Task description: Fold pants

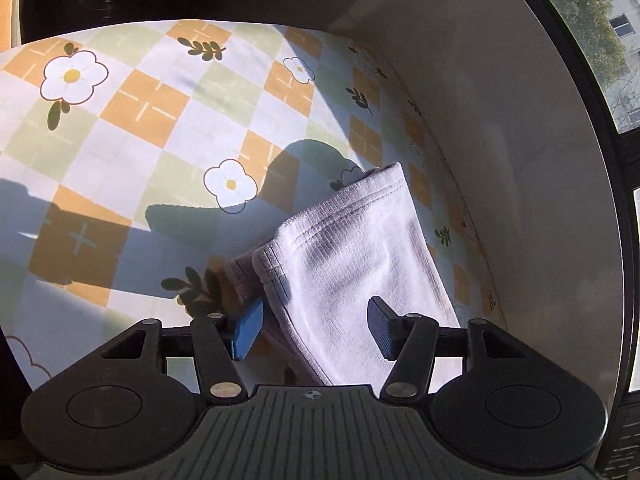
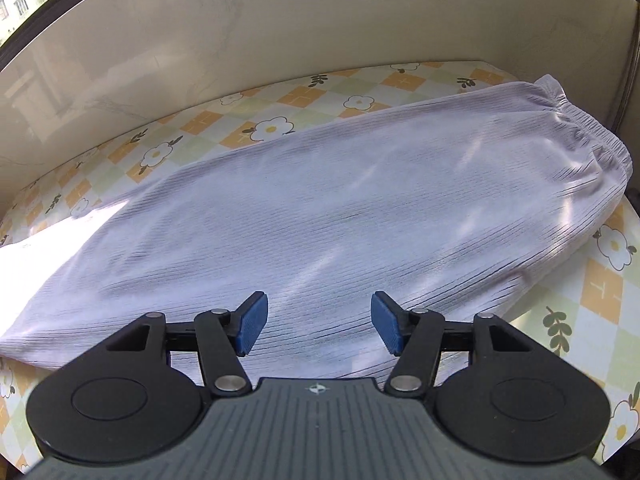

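Sunlight fell on a flowered checked tablecloth (image 1: 160,108) beside a pale wall (image 2: 280,20) and window (image 1: 600,20).

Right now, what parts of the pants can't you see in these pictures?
- Left wrist view: most of the pants; the left tongs and the bottom edge cover everything past the hems.
- Right wrist view: the pants' near edge, hidden behind the right tongs.
- Both views: whatever lies under the pants on the tablecloth.

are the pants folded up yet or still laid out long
Folded once lengthwise, still long: the pants lie full length on the checked cloth, waistband at one end, and two leg hems sit stacked at the other.
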